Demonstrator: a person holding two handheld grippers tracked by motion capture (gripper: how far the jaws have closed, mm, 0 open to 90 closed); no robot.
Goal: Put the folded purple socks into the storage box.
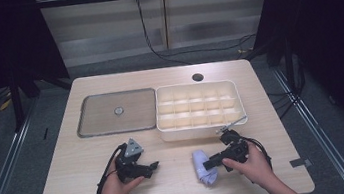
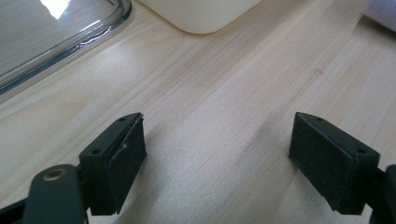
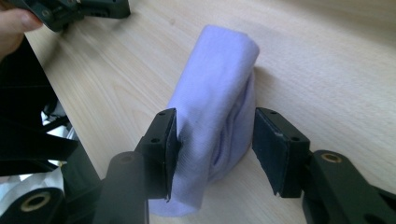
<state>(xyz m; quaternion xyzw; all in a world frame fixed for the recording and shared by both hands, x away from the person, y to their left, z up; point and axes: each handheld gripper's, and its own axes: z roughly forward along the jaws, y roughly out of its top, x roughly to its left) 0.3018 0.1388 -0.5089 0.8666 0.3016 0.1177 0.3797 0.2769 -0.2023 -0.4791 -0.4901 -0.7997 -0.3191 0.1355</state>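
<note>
The folded lilac cloth [image 3: 212, 116] lies on the worktop [image 1: 172, 188] just before the compartment tray [image 1: 196, 105], straddled by the right tool [image 3: 215, 144], jaws apart and not yet pinching, while the left tool [image 2: 217, 158] rests wide apart, empty.

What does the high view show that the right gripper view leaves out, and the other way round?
High view alone: the white divided tray, the clear flat lid beside it, and the person's right hand. Right gripper view alone: the right tool straddles the rolled lilac cloth; one pad touches it, and a sliver of gap remains at the other. Both: that cloth, the wooden table and the left tool.
</note>
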